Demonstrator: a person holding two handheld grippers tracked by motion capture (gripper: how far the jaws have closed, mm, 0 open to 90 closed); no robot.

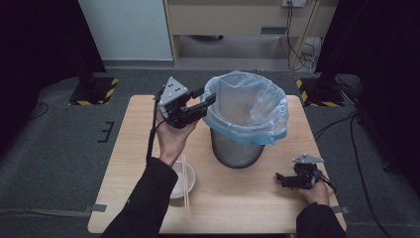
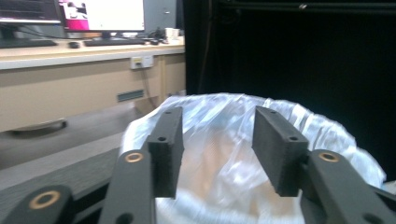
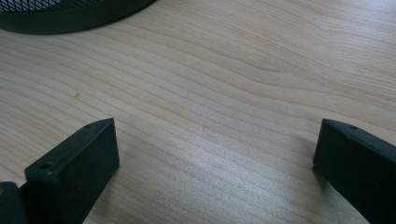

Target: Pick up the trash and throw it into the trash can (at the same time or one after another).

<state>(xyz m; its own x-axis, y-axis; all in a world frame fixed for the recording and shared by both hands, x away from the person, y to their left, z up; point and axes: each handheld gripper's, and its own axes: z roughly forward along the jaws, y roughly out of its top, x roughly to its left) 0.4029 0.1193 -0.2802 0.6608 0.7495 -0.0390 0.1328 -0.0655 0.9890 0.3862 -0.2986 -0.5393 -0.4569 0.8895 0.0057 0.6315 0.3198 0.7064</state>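
Bin with plastic liner mid-table; high view adds bowl, chopsticks; left gripper raised at liner rim, fingers spread, empty; right gripper low on table, fingers wide

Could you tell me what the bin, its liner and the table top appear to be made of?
The bin looks like dark metal mesh: a fine grid shows on its wall in the right gripper view. The liner seems thin, glossy plastic film, translucent, crinkled, with a blue edge. The table top appears to be pale wood or wood-look laminate, matte, with visible grain.
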